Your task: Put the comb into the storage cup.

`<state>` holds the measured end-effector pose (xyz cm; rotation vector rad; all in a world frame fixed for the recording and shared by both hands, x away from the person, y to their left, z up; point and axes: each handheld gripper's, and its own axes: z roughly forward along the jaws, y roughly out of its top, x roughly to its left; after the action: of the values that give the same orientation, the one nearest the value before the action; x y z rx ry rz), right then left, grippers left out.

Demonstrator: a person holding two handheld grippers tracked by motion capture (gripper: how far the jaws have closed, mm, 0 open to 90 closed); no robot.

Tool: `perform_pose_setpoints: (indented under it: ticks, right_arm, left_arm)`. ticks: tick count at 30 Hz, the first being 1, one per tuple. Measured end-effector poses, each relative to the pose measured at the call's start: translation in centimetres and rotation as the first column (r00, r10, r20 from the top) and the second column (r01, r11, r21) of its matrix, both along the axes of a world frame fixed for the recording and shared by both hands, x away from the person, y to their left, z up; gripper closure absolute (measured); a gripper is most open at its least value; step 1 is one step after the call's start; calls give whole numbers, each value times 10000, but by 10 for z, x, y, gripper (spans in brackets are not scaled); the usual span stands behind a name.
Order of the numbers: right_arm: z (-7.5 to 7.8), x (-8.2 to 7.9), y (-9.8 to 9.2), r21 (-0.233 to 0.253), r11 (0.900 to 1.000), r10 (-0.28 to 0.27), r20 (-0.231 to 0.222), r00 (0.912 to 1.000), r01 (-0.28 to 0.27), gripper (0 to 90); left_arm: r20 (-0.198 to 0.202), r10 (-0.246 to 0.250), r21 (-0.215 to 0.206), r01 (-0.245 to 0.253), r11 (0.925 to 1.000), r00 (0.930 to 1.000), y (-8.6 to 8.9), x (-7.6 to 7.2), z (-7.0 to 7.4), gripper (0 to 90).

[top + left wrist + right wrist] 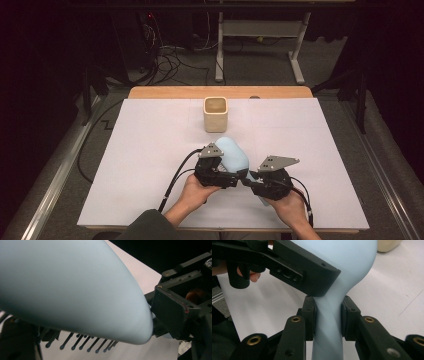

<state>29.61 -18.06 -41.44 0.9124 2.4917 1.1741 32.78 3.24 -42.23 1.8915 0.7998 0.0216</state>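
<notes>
Both hand-held grippers (243, 178) meet at pale-blue bottle (233, 154).

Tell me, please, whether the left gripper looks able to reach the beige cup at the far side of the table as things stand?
Probably not right away. The left gripper is at the pale blue balloon-like object, which the right gripper clamps at its neck. That object lies between it and the beige cup; the white table cover around is otherwise free.

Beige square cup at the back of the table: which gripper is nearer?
Left. The left gripper sits in front of the beige square cup, holding the pale blue bottle-shaped object; the right gripper grips its neck, slightly farther right.
</notes>
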Motion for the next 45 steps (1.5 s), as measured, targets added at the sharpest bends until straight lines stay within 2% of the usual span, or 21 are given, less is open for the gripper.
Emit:
perform_pose_setpoints:
  ticks: [9, 15, 24, 33, 38, 45]
  right_arm:
    - [-1, 1, 2, -24, 10000, -55, -46, 10000, 55, 705]
    - [-1, 1, 3, -146, 9998, -98, 25, 9999, 98, 705]
    - [0, 1, 5, -241, 9996, -145, 198, 9997, 150, 705]
    - [0, 1, 6, -240, 9995, -188, 315, 9993, 196, 705]
    - [0, 2, 7, -261, 9995, -179, 345, 9992, 188, 705]
    - [1, 6, 11, -331, 9994, -77, 421, 9991, 91, 705]
  left_arm:
    - [-86, -76, 33, 76, 10000, 9999, -1, 2, 1, 219]
    - [-410, -166, 55, 168, 9998, 9990, 0, 3, 2, 240]
    - [-298, -194, 106, 197, 9997, 9994, 0, 3, 3, 249]
    - [-377, -265, 153, 271, 9995, 9989, 0, 5, 5, 256]
    - [-617, -278, 15, 279, 9996, 9977, 3, 6, 7, 294]
    - [-552, -226, -48, 224, 9997, 9982, 9, 8, 12, 361]
